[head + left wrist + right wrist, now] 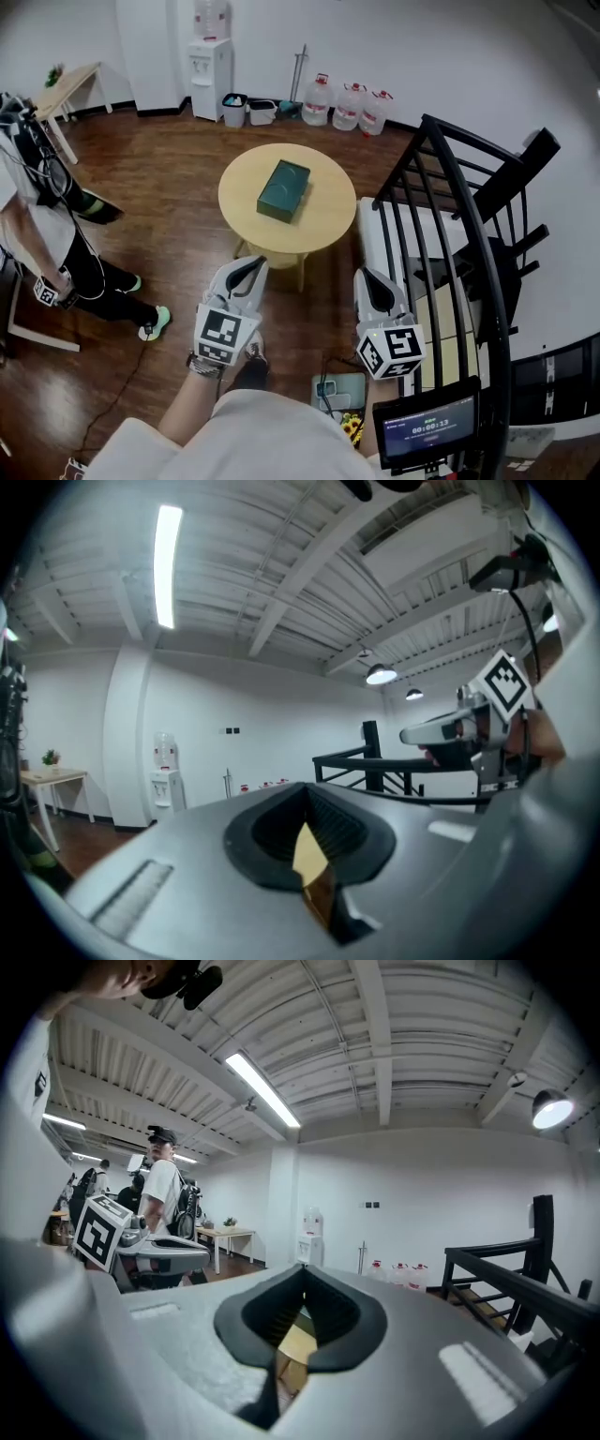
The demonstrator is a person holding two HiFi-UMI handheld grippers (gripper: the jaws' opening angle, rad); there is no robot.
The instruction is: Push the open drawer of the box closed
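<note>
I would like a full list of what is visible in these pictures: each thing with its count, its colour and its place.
round table: one, light wood, middle of the floor
box: one, dark green, on the round table
water dispenser: one, white, at the far wall
water bottles: three, clear, on the floor by the far wall
bins: two, one dark and one pale, right of the dispenser
side table: one, light wood, far left corner
railing: one, black, right side
screen: one, dark and lit, bottom right
other person: one, white top, left edge
left gripper: one, pale grey, jaws shut, empty, short of the table
right gripper: one, pale grey, jaws shut, empty, short of the table
</note>
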